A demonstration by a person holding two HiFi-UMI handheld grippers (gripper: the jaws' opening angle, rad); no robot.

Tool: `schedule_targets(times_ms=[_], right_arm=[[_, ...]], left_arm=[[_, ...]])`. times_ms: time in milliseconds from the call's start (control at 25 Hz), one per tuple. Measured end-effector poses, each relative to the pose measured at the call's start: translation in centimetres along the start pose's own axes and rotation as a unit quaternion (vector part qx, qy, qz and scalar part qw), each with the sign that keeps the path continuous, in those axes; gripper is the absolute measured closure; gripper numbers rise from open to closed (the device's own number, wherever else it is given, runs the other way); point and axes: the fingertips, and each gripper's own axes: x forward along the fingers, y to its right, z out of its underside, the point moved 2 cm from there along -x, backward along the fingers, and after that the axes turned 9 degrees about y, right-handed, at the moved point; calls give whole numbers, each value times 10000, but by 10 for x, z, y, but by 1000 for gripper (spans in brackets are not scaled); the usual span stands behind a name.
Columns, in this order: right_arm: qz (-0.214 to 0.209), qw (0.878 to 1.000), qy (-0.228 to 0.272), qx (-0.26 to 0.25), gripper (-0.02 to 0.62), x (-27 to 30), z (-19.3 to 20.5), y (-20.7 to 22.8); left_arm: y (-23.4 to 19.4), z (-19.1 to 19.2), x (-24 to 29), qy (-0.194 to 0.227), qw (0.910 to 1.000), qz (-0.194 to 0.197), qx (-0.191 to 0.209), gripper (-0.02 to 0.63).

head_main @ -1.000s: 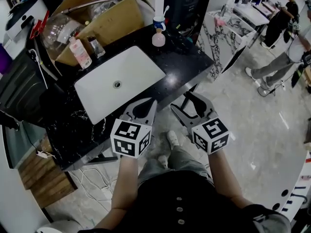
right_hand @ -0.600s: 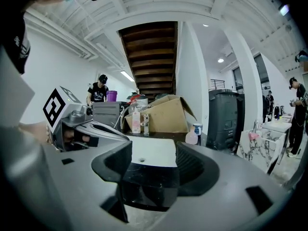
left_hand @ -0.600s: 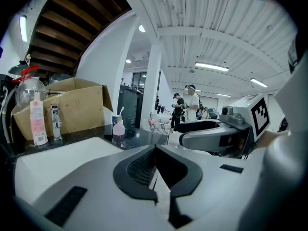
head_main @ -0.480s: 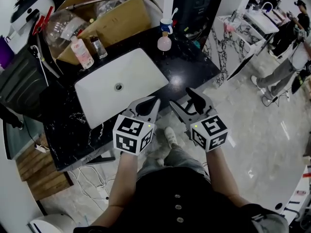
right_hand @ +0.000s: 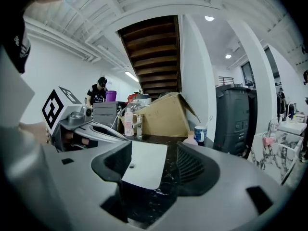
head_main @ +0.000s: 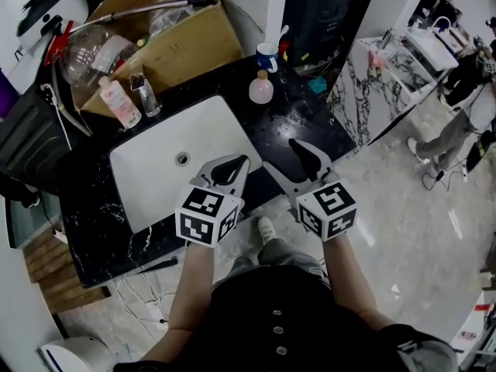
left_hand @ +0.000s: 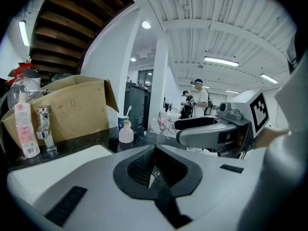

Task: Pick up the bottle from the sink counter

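Left tool [head_main: 230, 167]: its 2 jaws are together with only a thin slit between the ribbed pads. Nothing is in the slit. The tool hangs over the near edge of the sink [head_main: 147, 188].
Right tool [head_main: 284, 155]: the jaws stand wide apart and hold nothing. The sink's near corner and the black bench [head_main: 298, 118] show through the gap, and the jaws touch neither.
Round pink bottle [head_main: 261, 90]: it stands upright on the bench, ahead of the right tool and a little to its left. It is past the sink's far right corner and well apart from both tools.
Tall bottle [head_main: 121, 104]: it is white with a pink label and stands upright on the bench. It is far ahead of the left tool and off to its left, just beside the tap [head_main: 145, 93].
Mug [head_main: 266, 55]: it is blue and stands just beyond the round pink bottle as seen from the right tool. 1 white-handled stick stands in it.
Box [head_main: 186, 49]: an open cardboard box sits behind the bench, ahead and to the left of the left tool. It holds crumpled clear plastic, and 1 long metal tube [head_main: 147, 8] lies across its top.
Sink: a white basin set into the bench, under and ahead of the left tool, with the drain [head_main: 182, 159] near its middle.
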Motion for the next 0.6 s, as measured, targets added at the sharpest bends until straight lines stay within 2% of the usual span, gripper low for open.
schedule_targets(times_ms=[600], right_arm=[[-578,9983,42,47,314,71,-9,86]], left_arm=[[-46,-27,87,-24,9984,-568,-30,588]])
